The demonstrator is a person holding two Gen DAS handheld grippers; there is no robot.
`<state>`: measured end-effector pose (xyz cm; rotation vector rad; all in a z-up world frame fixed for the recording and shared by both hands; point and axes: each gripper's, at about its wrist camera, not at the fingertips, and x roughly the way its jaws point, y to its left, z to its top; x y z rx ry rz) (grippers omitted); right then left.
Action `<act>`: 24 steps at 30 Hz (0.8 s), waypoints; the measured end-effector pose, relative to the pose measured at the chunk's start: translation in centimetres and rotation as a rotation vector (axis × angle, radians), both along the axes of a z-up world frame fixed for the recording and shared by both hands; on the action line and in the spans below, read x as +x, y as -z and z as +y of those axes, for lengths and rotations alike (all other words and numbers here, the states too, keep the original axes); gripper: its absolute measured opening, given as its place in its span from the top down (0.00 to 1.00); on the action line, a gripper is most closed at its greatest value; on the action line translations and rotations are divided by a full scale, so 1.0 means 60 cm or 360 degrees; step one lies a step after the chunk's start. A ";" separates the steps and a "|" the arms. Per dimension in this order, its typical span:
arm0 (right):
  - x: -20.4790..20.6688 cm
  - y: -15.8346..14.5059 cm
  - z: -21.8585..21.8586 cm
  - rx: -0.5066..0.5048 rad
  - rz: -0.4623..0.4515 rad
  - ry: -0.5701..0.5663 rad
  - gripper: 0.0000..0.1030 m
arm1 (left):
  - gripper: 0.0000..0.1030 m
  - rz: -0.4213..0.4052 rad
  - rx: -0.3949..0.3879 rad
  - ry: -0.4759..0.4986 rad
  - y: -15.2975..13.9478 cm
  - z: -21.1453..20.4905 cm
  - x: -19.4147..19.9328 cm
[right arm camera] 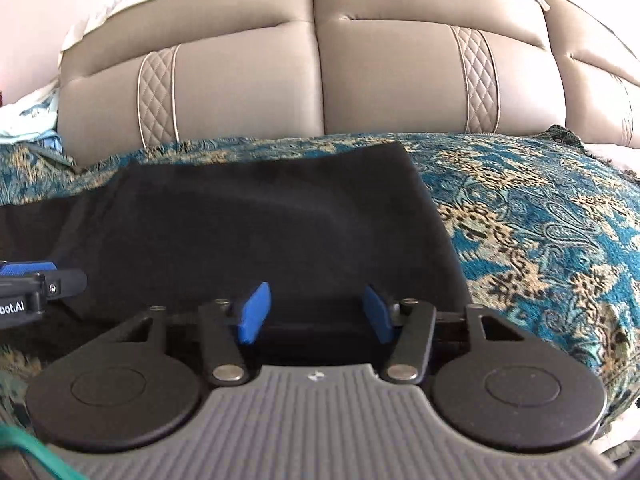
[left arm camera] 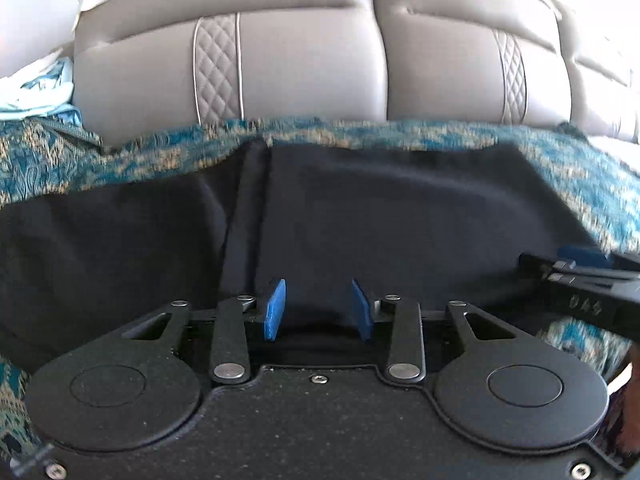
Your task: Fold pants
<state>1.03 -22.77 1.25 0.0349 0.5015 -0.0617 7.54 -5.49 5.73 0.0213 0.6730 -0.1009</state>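
Observation:
Dark navy pants (left arm camera: pixel 360 208) lie spread flat on a teal and gold patterned bedspread (left arm camera: pixel 48 160). A lengthwise fold or seam runs down them left of centre. My left gripper (left arm camera: pixel 319 306) hovers low over their near edge, its blue pads apart with only cloth showing beneath the gap. In the right wrist view the pants (right arm camera: pixel 260 220) end in a straight right edge. My right gripper (right arm camera: pixel 316 312) is open above that near right corner, with nothing pinched. Each gripper shows at the edge of the other's view: a blue pad (left arm camera: pixel 584 256) at the right, a blue pad (right arm camera: pixel 28 269) at the left.
A padded beige headboard (right arm camera: pixel 248 92) with quilted strips rises right behind the pants. Crumpled light blue cloth (left arm camera: pixel 36 92) lies at the far left by the headboard. The patterned bedspread (right arm camera: pixel 540 220) stretches out to the right of the pants.

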 end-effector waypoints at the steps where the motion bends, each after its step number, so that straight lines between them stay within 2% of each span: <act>1: -0.003 0.002 -0.001 -0.0039 0.0001 -0.0006 0.35 | 0.65 0.0016 0.0004 -0.0003 0.007 0.001 -0.003; 4: -0.012 0.005 -0.005 -0.0087 0.0005 -0.0030 0.35 | 0.66 -0.0015 0.0041 0.0009 0.015 -0.002 -0.017; 11: -0.029 0.008 -0.023 -0.0134 0.0015 -0.0045 0.36 | 0.66 -0.0024 0.0024 0.0011 0.017 0.006 -0.029; 17: -0.038 -0.003 -0.040 -0.0058 -0.0065 0.0022 0.33 | 0.66 -0.0031 0.0045 0.0003 0.016 0.001 -0.028; 24: -0.024 0.011 -0.032 -0.0145 -0.0024 0.0062 0.31 | 0.65 -0.0031 0.0045 0.0006 0.016 0.000 -0.027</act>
